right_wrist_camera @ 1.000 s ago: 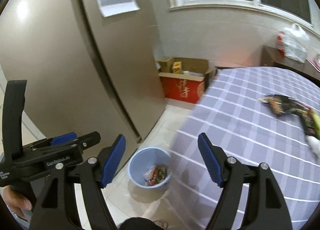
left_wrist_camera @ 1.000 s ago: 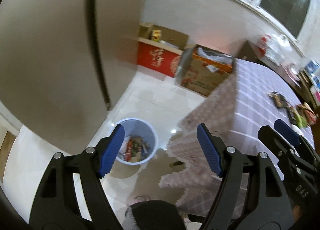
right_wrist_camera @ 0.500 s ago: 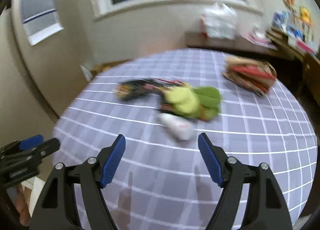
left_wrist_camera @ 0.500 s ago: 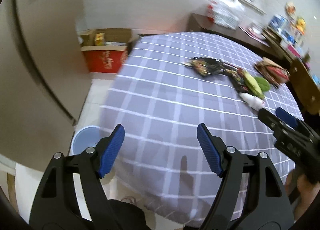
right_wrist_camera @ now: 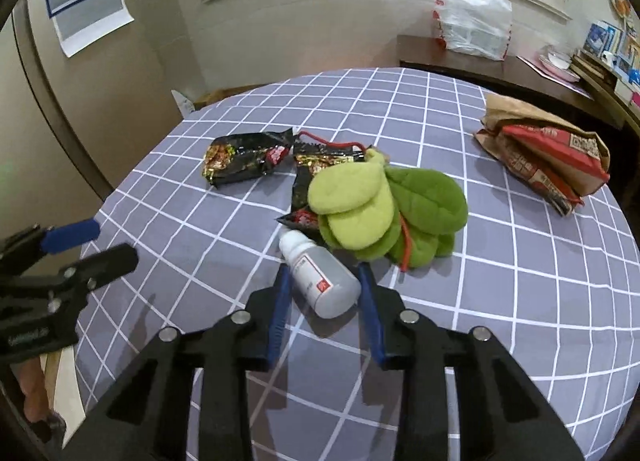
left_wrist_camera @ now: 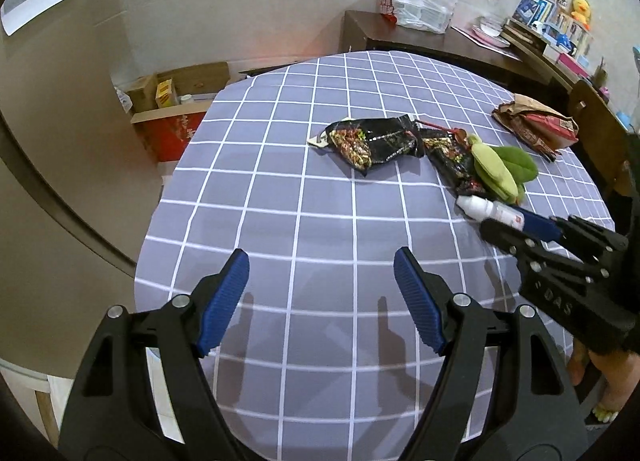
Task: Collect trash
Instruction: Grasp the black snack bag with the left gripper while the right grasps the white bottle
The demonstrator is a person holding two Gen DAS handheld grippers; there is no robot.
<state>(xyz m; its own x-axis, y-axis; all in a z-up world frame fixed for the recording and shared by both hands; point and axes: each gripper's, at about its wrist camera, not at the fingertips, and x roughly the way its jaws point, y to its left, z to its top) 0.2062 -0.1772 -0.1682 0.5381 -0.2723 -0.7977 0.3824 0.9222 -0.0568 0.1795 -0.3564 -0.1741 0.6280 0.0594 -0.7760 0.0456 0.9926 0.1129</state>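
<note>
A small white bottle (right_wrist_camera: 320,277) lies on its side on the purple checked tablecloth (right_wrist_camera: 520,281). My right gripper (right_wrist_camera: 324,301) has its jaws narrowed around the bottle's base, one blue pad on each side; whether they touch it is unclear. The bottle also shows in the left wrist view (left_wrist_camera: 490,213), with the right gripper (left_wrist_camera: 516,227) over it. Two black snack wrappers (right_wrist_camera: 244,163) (right_wrist_camera: 316,181) lie beyond it, one partly under a green plush toy (right_wrist_camera: 384,213). My left gripper (left_wrist_camera: 322,293) is open and empty above the table's near left part.
A brown and red paper bag (right_wrist_camera: 548,157) lies at the table's right. A dark sideboard (right_wrist_camera: 480,61) with a white plastic bag (right_wrist_camera: 472,21) stands behind. Cardboard boxes (left_wrist_camera: 172,117) sit on the floor at the left, beside a large beige cabinet (left_wrist_camera: 52,141).
Both grippers swung from the floor bin up over the table. My right gripper came down on the white bottle and its jaws narrowed around it. The left stayed open.
</note>
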